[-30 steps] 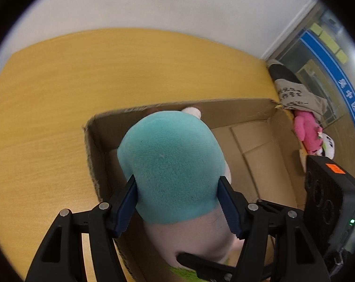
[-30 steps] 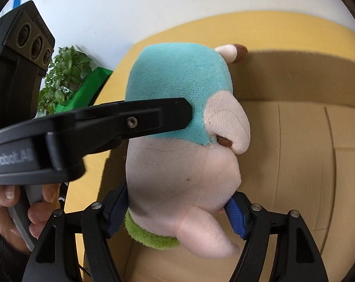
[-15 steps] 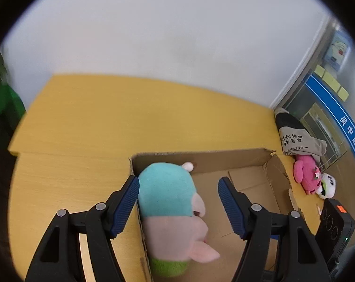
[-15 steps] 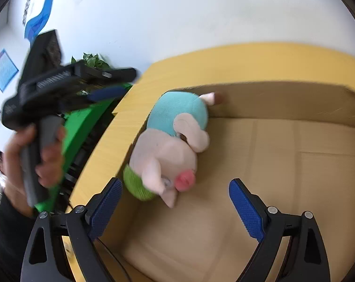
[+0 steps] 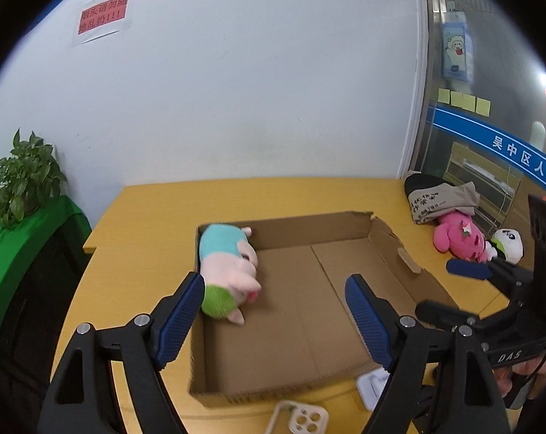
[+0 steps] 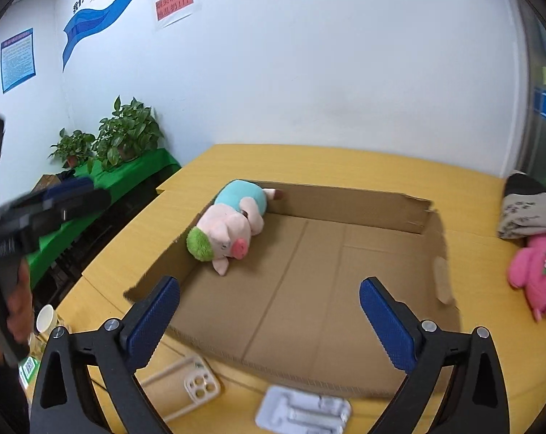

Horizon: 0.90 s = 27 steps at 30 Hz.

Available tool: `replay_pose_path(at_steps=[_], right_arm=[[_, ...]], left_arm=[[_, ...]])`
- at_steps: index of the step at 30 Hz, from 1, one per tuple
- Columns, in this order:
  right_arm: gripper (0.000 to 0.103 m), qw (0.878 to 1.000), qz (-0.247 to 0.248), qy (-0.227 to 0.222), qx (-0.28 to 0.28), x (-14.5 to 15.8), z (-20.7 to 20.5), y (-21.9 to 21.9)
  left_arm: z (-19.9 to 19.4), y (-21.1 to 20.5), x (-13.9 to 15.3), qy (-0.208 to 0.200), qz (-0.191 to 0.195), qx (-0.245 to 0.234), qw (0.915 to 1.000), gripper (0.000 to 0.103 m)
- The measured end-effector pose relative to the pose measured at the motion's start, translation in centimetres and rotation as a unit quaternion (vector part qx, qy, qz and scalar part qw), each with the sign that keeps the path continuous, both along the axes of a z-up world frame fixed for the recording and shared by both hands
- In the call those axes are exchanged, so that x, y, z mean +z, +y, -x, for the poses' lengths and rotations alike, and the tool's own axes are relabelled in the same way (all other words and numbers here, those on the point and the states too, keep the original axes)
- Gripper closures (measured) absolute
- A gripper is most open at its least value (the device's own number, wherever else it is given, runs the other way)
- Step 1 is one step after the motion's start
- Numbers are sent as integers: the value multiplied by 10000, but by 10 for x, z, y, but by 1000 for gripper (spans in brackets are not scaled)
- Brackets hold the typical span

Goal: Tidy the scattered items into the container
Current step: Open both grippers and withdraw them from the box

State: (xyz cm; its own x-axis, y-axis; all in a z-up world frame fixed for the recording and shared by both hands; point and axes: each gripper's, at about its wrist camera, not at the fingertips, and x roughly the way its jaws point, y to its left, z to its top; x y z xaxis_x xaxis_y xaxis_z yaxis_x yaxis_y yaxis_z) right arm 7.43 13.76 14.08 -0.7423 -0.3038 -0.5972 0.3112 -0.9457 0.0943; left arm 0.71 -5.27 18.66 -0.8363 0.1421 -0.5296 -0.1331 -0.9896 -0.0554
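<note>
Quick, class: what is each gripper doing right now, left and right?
Left gripper: jaws opening, nothing between them; pig plush lies in the cardboard box.
Right gripper: jaws opening, holding nothing.

Background stuff: white wall (image 6: pixel 309 72) w/ a red paper notice (image 6: pixel 174 1) taped up high, plus a blue wave graphic (image 6: pixel 103 11) and a blue framed poster (image 6: pixel 17 59) further left. Two potted plants (image 6: pixel 110 137) sit on a low stand w/ a green cloth (image 6: pixel 128 175), just beside the left edge of the yellow wooden tabletop (image 6: pixel 345 166). On the right there's a glass partition (image 5: pixel 489 126) w/ a blue stripe and Chinese lettering, a row of yellow sticky notes (image 5: pixel 464 101) on it, and a cartoon sheep sticker (image 5: pixel 455 50) above those.
</note>
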Motion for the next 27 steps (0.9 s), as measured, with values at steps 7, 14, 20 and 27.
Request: replay_pose_path(at_steps=[7, 14, 20, 27], right_arm=[[0, 9996, -217, 161, -57, 2, -44, 16], [0, 9997, -191, 102, -104, -5, -62, 30], [0, 9998, -114, 51, -146, -8, -63, 32], [0, 9998, -182, -20, -97, -14, -61, 28]], left_arm=[[-57, 39, -11, 110, -74, -46, 9999, 23], [-73, 50, -19, 45, -169, 83, 9998, 23], [-74, 51, -25, -101, -298, 107, 9994, 23], [-71, 52, -32, -211, -385, 58, 9990, 23]])
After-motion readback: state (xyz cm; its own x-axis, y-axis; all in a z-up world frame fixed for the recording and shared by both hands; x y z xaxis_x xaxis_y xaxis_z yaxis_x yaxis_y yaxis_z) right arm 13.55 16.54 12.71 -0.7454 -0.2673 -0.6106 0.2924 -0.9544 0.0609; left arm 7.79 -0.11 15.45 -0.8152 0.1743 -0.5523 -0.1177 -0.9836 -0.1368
